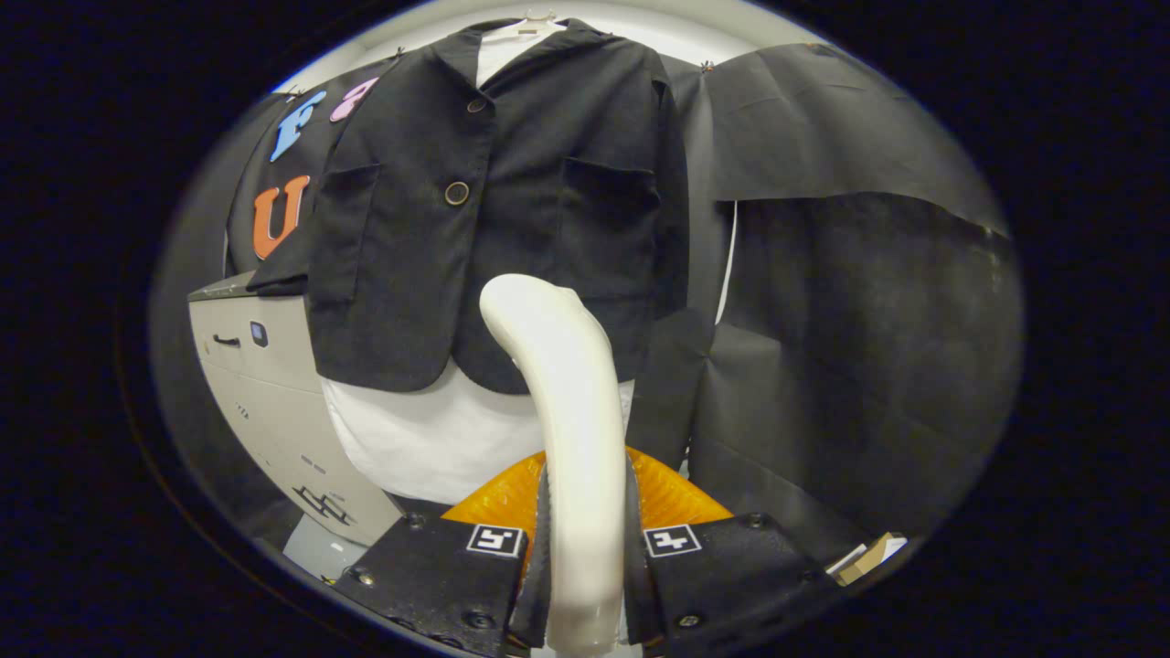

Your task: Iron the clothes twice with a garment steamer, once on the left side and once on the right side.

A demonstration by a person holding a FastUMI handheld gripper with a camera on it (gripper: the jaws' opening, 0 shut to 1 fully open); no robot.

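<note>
Black cloth booth wall (850,302): hung in creased panels behind and beside the garments; a pale vertical gap is seen between two panels just beside the jacket's edge.

Black jacket (512,210): hung on a hanger (535,18) in front of the wall, facing the gripper. Two buttons (456,193) are seen down the front closure, and a patch pocket on each chest side. The hem is cut away in a curve at the front opening. One sleeve is draped onto the top of the cabinet.

White undergarment (430,434): worn beneath the jacket; shown at the collar and below the jacket hem, where it hangs free.

Grey cabinet (265,384): stood beside the garments, its top edge touched by the jacket sleeve; a small handle and a badge are seen on its front.

Garment steamer (571,420): a white curved handle is held upright between the fingers, its head bent toward the jacket's lower front, at or very near the cloth just beside the front opening. An orange ribbed part (672,498) is seen behind the handle at its base.

Gripper (585,548): both fingers are pressed against the steamer handle, one on each side; the jaws are closed on it. Open room is left between the fingers and the hanging white hem.
</note>
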